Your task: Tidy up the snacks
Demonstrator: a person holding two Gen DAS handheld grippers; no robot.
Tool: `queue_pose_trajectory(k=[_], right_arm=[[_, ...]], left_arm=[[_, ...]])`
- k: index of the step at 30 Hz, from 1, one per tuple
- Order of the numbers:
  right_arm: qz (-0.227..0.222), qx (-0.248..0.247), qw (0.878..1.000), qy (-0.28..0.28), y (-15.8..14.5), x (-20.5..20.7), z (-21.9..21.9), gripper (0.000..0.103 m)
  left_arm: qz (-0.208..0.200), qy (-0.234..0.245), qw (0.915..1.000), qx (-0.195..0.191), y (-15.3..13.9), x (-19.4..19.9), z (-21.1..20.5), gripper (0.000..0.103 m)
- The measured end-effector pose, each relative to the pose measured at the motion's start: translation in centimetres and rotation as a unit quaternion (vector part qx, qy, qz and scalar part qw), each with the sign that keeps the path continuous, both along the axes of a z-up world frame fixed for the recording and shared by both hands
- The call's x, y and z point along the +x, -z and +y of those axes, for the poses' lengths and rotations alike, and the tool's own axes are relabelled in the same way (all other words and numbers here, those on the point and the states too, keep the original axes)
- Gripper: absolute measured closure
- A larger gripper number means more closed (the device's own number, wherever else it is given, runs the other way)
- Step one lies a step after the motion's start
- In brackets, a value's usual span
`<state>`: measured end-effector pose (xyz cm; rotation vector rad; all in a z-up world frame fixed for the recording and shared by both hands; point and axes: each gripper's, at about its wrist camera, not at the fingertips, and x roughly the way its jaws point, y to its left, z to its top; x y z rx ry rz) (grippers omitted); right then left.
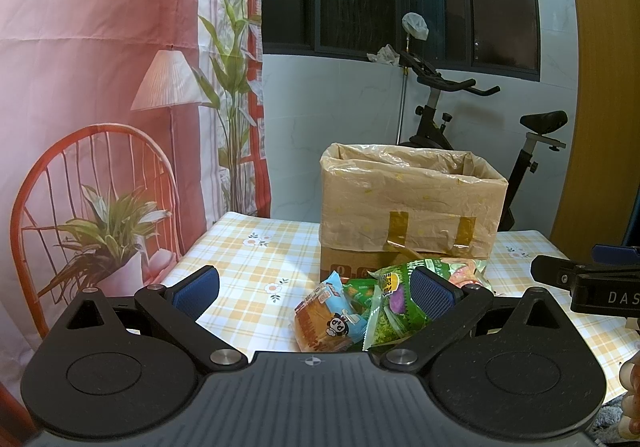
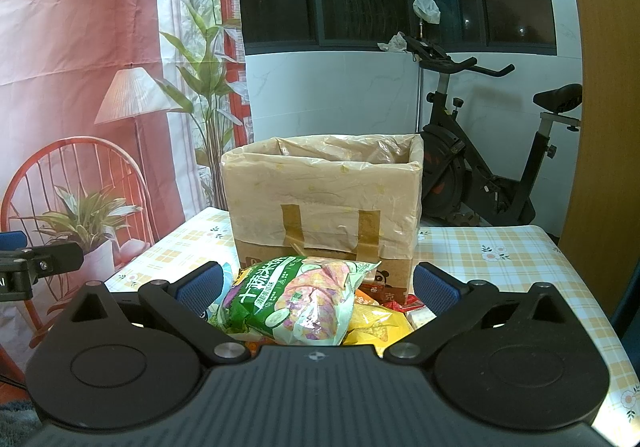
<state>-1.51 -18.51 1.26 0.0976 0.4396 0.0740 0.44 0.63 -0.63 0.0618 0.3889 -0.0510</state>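
Light and crinkly by the look of it, the green vegetable-crisp bag (image 2: 296, 299): puffed with air, glossy film likely slippery, contents probably brittle, so best pinched gently across the belly or at a crimped end seam, not squeezed hard. Printed in green and white with cucumber slices, purple and pink crisps and bold white characters. Lying on top of a small snack pile on the checked tablecloth (image 2: 500, 267), just in front of the cardboard box (image 2: 324, 203) lined with a taped plastic bag. Right gripper (image 2: 316, 287) spread wide, holding nothing, fingers either side of the green bag and not seen to touch it. Left gripper (image 1: 316, 289) likewise splayed and empty, facing the same pile from the left, its right pad (image 1: 432, 293) in front of the green bag. Beside the bag, a blue-and-orange cake packet with a panda (image 1: 328, 317), soft and squashable, and a small green sachet (image 1: 358, 293) behind it; a yellow packet (image 2: 372, 323) under the crisps. Nothing visibly in the box yet, though its inside is mostly hidden.
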Motion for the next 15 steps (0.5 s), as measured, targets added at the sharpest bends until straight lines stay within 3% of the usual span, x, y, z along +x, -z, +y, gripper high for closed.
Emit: queue_pose_trajectory(k=[15], right_arm=[[0.001,0.001,1.0,0.0,-0.06,0.01,-0.04,0.0]], left_arm=[[0.007,0.002,1.0,-0.005,0.3,0.03,-0.1,0.001]])
